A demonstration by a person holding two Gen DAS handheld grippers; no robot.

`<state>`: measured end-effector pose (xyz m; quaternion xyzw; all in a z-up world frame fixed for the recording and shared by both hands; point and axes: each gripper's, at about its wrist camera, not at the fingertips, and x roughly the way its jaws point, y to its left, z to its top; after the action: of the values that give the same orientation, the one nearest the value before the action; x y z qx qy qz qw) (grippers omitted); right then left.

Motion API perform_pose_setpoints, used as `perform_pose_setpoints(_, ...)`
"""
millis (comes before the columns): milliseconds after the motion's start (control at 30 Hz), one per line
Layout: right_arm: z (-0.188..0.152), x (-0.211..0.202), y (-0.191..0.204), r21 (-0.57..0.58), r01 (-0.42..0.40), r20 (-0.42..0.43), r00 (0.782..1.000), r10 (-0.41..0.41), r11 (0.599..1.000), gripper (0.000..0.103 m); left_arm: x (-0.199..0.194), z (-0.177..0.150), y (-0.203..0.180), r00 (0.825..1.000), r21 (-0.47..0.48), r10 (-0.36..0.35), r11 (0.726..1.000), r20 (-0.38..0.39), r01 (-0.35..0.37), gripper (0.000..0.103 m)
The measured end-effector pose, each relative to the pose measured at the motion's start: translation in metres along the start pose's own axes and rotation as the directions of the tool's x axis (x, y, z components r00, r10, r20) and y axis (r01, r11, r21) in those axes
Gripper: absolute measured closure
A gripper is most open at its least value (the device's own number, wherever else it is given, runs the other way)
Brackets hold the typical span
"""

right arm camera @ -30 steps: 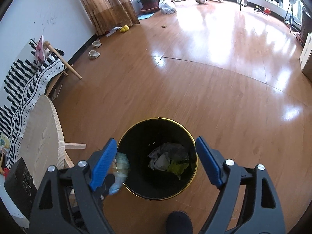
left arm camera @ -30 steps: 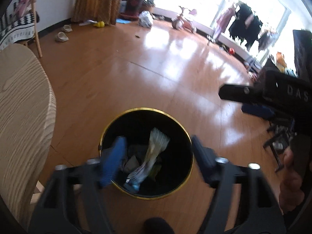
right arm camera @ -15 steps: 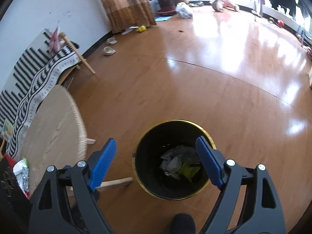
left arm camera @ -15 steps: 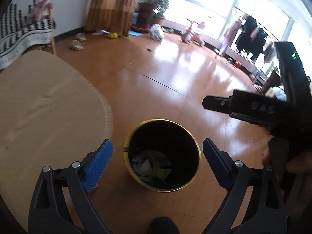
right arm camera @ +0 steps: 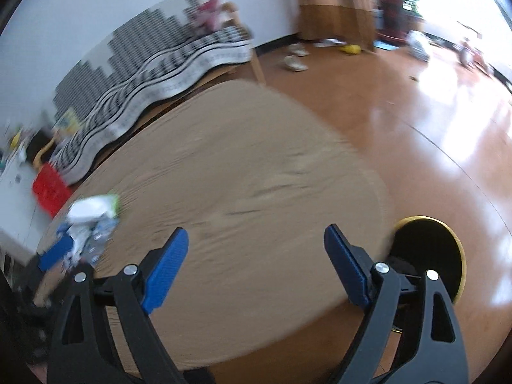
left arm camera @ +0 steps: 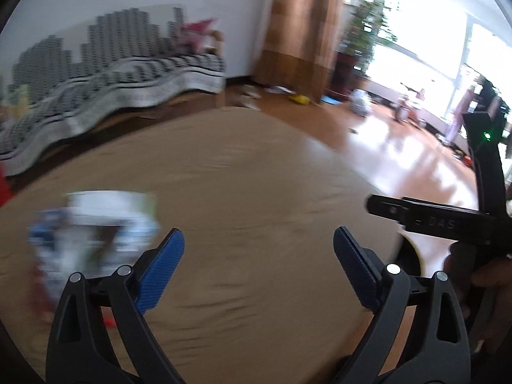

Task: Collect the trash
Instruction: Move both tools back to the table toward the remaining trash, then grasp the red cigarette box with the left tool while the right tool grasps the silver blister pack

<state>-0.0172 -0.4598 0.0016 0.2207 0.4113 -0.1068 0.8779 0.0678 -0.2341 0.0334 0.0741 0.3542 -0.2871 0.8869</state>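
Now: both tools swing from the bin back over the round wooden table point(right arm camera: 256, 192).
Left tool point(left arm camera: 256, 256): jaws have just been opening; spread wide, nothing between them.
Right tool point(right arm camera: 256, 256): jaws have just been opening slightly; spread wide, empty.
Trash: crumpled wrappers point(left arm camera: 96, 224) lie at the table's left edge, blurred.
Bin: gold-rimmed black bin point(right arm camera: 428, 256) stands on the floor beside the table.
Outlook: one drop looks finished; the pile likely comes next.
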Motion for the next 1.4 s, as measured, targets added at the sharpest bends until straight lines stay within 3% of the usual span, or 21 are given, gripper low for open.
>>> perform_pose_setpoints(133,-0.007,0.027,0.069,-0.09,-0.065,-0.05,0.997,0.061,0.994,0.019,-0.03,-0.019,0.084,0.993,-0.037,0.12,0.992,0.001,-0.12,0.011)
perform_pose_setpoints(300,-0.014,0.052,0.126,-0.141,-0.127,-0.106,0.988,0.112,0.982,0.019,-0.058,-0.052,0.168,0.973,-0.044,0.231,0.972,-0.016,-0.232,0.011)
perform_pose_setpoints(467,-0.022,0.069,0.169,-0.205,-0.15,-0.14,0.983,0.122,0.967,0.019,-0.054,-0.076,0.221,0.971,-0.049,0.226,0.972,-0.079,-0.23,0.011)
perform_pose_setpoints(733,-0.028,0.091,0.2,-0.248,-0.164,-0.185,0.975,0.119,0.955,0.019,-0.017,-0.106,0.239,0.96,0.041,0.215,0.977,-0.181,-0.211,0.011)
perform_pose_setpoints(867,-0.029,0.099,0.21,-0.24,-0.181,-0.205,0.97,0.133,0.954,0.019,-0.004,-0.107,0.245,0.96,0.014,0.207,0.978,-0.189,-0.208,0.011)
perform_pose_setpoints(933,-0.029,0.105,0.215,-0.232,-0.194,-0.219,0.965,0.144,0.953,0.019,-0.001,-0.104,0.244,0.964,-0.001,0.192,0.981,-0.182,-0.196,0.019)
perform_pose_setpoints(1000,-0.029,0.111,0.219,-0.221,-0.207,-0.233,0.96,0.154,0.953,0.019,-0.002,-0.102,0.245,0.969,-0.02,0.171,0.984,-0.177,-0.177,0.047)
perform_pose_setpoints(1133,-0.028,0.126,0.225,-0.171,-0.226,-0.268,0.947,0.176,0.959,0.019,-0.006,-0.098,0.244,0.963,-0.035,0.182,0.981,-0.197,-0.193,0.048)
perform_pose_setpoints(1300,-0.028,0.137,0.234,-0.088,-0.263,-0.285,0.931,0.228,0.961,0.019,-0.033,-0.09,0.245,0.963,-0.071,0.211,0.972,-0.165,-0.225,0.048)
perform_pose_setpoints(1400,-0.032,0.145,0.246,-0.141,-0.188,-0.284,0.948,0.142,0.972,0.019,-0.048,-0.085,0.249,0.965,-0.113,0.223,0.964,-0.136,-0.239,0.048)
